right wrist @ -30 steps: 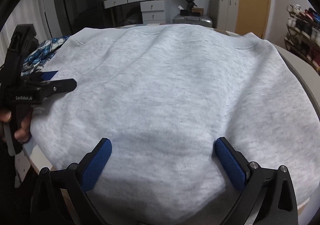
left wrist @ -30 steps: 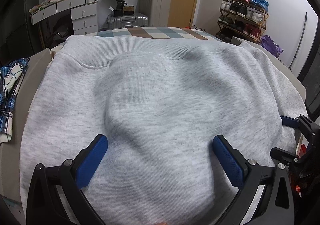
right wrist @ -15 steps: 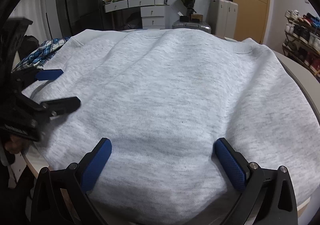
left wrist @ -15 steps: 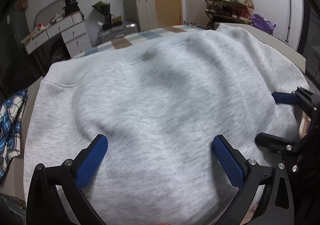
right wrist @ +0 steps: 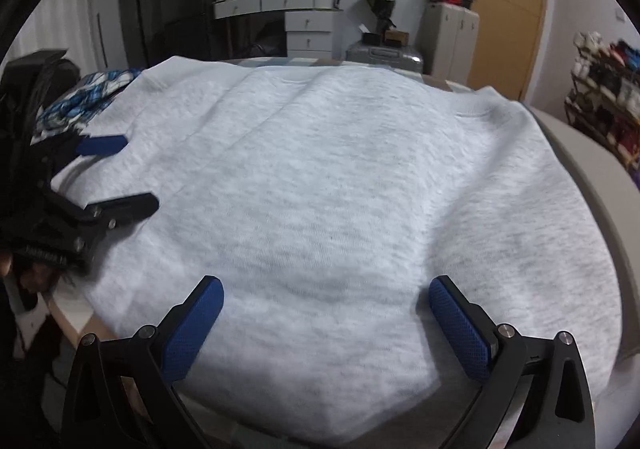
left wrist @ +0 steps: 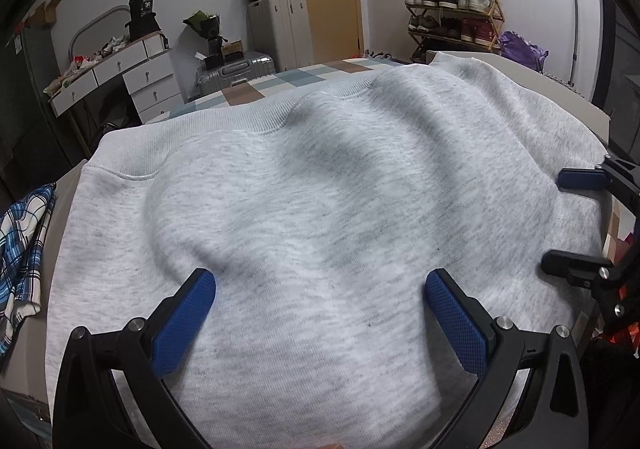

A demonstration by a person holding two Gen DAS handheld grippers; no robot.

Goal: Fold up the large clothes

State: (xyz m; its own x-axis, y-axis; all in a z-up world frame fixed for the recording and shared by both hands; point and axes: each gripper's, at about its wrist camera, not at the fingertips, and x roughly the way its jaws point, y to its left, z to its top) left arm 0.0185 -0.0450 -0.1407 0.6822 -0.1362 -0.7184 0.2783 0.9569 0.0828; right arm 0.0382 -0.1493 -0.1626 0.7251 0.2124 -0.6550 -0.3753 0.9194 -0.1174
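Note:
A large light-grey sweatshirt lies spread over the table, its ribbed hem along the far edge and a raised wrinkle across its middle; it also fills the right wrist view. My left gripper is open and empty, its blue pads over the near edge of the cloth. My right gripper is open and empty over the near edge too. The right gripper shows at the right of the left wrist view. The left gripper shows at the left of the right wrist view.
A blue plaid shirt lies at the table's left edge, also in the right wrist view. A checked cloth covers the far side. Behind stand a white drawer desk, suitcases and a shoe rack.
The left wrist view has swung further left and tilted, so the sweatshirt's hem sits lower and the right gripper further right. In the right wrist view the left gripper has moved inward over the cloth.

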